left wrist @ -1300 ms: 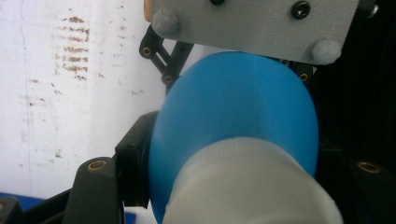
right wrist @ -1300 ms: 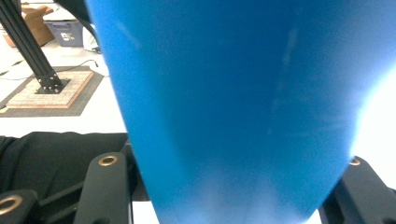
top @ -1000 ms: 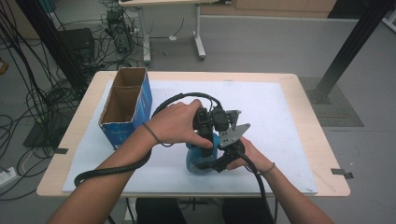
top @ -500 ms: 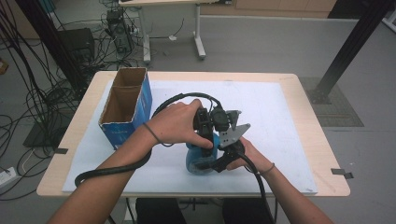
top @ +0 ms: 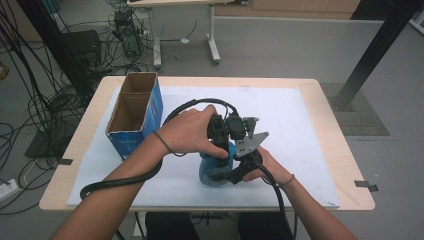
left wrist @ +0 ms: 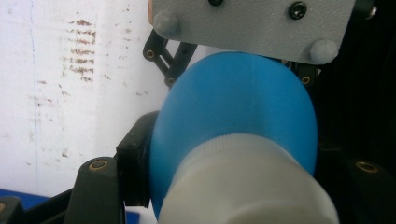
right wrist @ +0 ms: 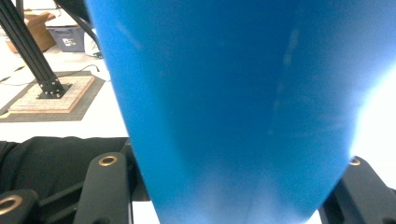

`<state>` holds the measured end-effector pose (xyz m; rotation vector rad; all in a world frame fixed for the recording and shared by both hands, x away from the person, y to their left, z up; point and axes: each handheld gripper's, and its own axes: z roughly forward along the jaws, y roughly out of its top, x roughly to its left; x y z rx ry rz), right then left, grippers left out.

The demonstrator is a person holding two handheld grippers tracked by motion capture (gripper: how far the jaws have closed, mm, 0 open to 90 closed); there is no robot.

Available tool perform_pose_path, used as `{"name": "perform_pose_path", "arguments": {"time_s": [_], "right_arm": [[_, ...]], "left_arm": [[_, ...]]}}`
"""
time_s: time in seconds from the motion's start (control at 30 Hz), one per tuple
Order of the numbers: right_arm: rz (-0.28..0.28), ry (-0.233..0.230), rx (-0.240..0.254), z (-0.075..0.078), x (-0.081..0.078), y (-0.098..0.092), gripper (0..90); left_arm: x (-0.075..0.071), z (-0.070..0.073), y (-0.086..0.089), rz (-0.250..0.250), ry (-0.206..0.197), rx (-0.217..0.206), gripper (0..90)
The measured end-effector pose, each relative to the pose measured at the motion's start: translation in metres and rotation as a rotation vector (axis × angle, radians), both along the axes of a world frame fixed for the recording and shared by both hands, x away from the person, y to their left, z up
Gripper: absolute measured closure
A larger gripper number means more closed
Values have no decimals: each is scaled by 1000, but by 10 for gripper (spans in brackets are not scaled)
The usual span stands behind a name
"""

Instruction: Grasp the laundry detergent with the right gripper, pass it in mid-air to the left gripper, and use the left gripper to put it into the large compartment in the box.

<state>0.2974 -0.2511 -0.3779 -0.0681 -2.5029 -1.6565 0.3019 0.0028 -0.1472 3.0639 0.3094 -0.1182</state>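
Note:
A blue bottle with a white cap stands upright on the white sheet, near the table's front edge. My left gripper comes down on it from above, its black jaws shut on the white cap. From the right side, my right gripper is shut on the bottle's blue body, which sits between its two jaws. The right gripper's grey plate sits just above the bottle's shoulder. The person's hands cover much of the bottle in the high view.
An open cardboard box with blue sides stands at the left of the wooden table. Black cables trail from both grippers toward the front edge. Another table, a black post and loose cables are on the floor beyond.

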Motion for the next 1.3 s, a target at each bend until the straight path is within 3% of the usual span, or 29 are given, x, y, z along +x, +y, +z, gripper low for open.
{"name": "perform_pose_path", "arguments": {"time_s": [1.3], "right_arm": [[-5, 1, 4, 0, 0, 0, 417]], "left_arm": [[-2, 1, 1, 6, -11, -5, 362]]}}
